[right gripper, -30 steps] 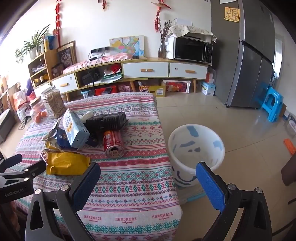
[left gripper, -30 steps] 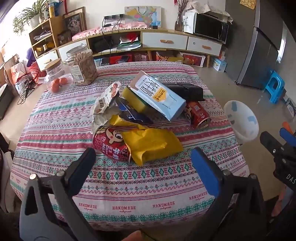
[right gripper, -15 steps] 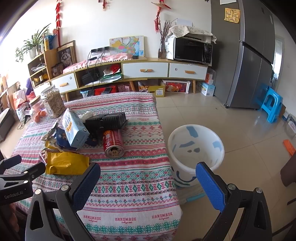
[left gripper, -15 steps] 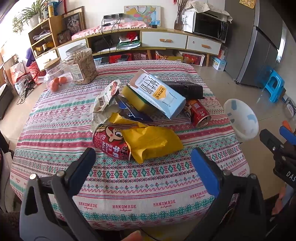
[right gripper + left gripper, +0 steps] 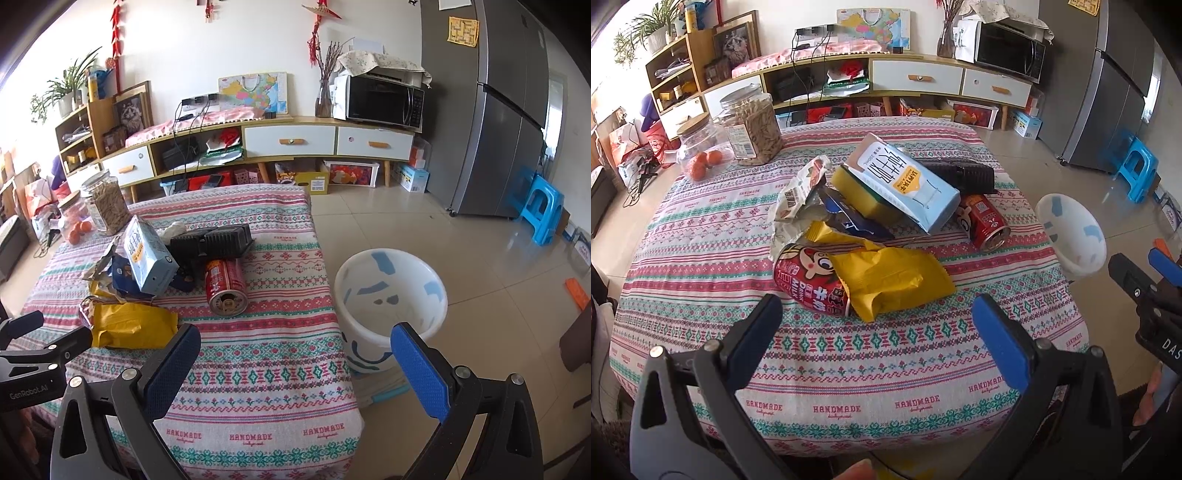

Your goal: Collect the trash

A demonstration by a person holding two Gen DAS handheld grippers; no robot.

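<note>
left gripper (image 5: 873, 319) is hanging wide open over the near edge of the desk (image 5: 701, 236), gripping nothing, its blue pads (image 5: 755, 334) well apart. just ahead of it the yellow bag (image 5: 892, 277) is lying across the near red can (image 5: 809, 282), covering the can's right end. behind them a silver wrapper (image 5: 799, 192) and a blue wrapper (image 5: 855, 219) are lying crumpled, and the carton (image 5: 908, 182) is leaning tilted over a yellow sponge (image 5: 858, 192). a black box (image 5: 960, 173) is sitting behind the carton, and the far red can (image 5: 984, 221) is lying on its side just to its right, open end facing the near edge. two jars (image 5: 753, 127) are standing at the far left corner of the desk.

right gripper (image 5: 295, 354) is also sitting wide open and empty, straddling the desk's right edge (image 5: 332, 295), one pad (image 5: 173, 369) over the cloth and the other over the white bin (image 5: 391, 306). the bin is standing on the floor (image 5: 443, 229) just beside the desk, nothing clear inside it but marks
</note>
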